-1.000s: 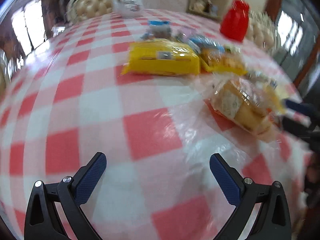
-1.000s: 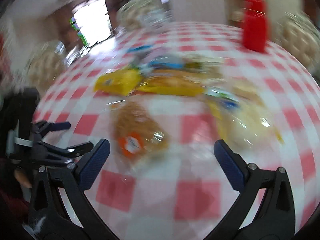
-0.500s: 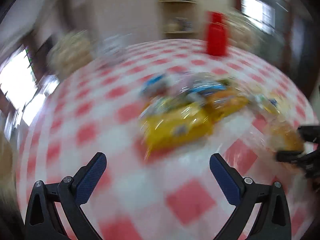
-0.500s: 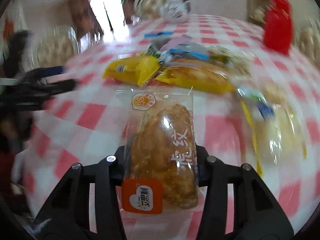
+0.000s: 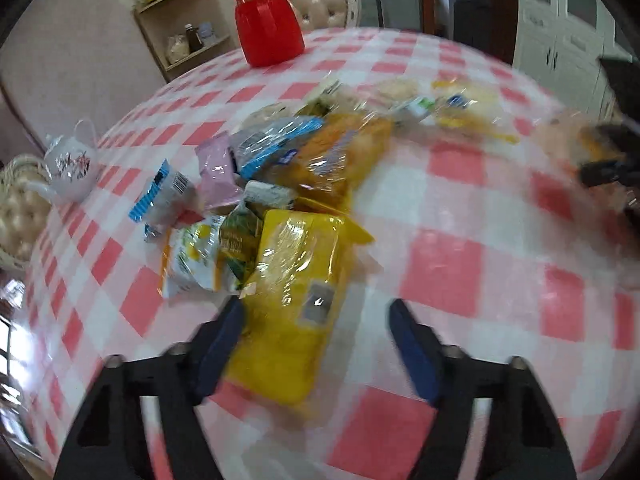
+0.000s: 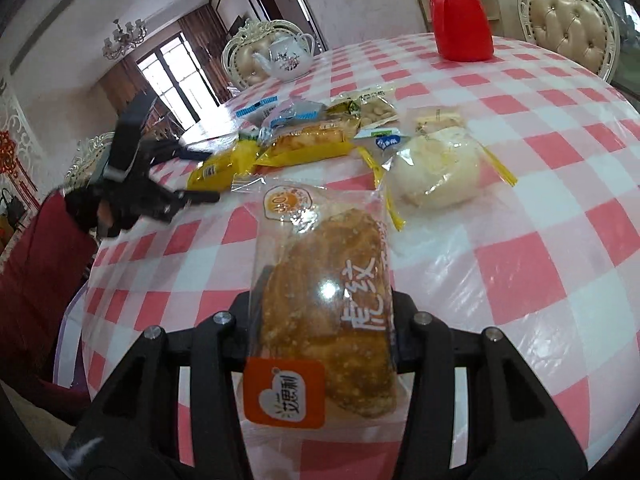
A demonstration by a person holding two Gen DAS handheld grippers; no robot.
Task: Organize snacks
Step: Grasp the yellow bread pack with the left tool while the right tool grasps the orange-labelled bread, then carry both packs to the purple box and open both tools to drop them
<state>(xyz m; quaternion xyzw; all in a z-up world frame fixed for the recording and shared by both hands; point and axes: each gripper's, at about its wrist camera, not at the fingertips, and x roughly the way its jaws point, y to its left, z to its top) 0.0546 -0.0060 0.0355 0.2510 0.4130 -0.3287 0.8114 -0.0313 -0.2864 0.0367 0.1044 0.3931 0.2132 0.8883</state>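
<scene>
Right gripper [image 6: 320, 320] clamping bread packet [image 6: 324, 312] lengthwise, left gripper [image 5: 312, 344] closing astride yellow packet [image 5: 296, 308], seemingly untouched

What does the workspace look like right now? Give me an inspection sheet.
Surface: round table, red-and-white checked cloth.
Job's things: snack pile; yellow packet nearest the left gripper; white bun lies apart.
Clutter: red jug, teapot.
Grippers: left gripper closing, jaws astride the yellow packet, far pad not yet touching; right gripper shut on brown bread packet.
Cables: nothing seen.
Surroundings: padded chairs, shelf, window.
</scene>
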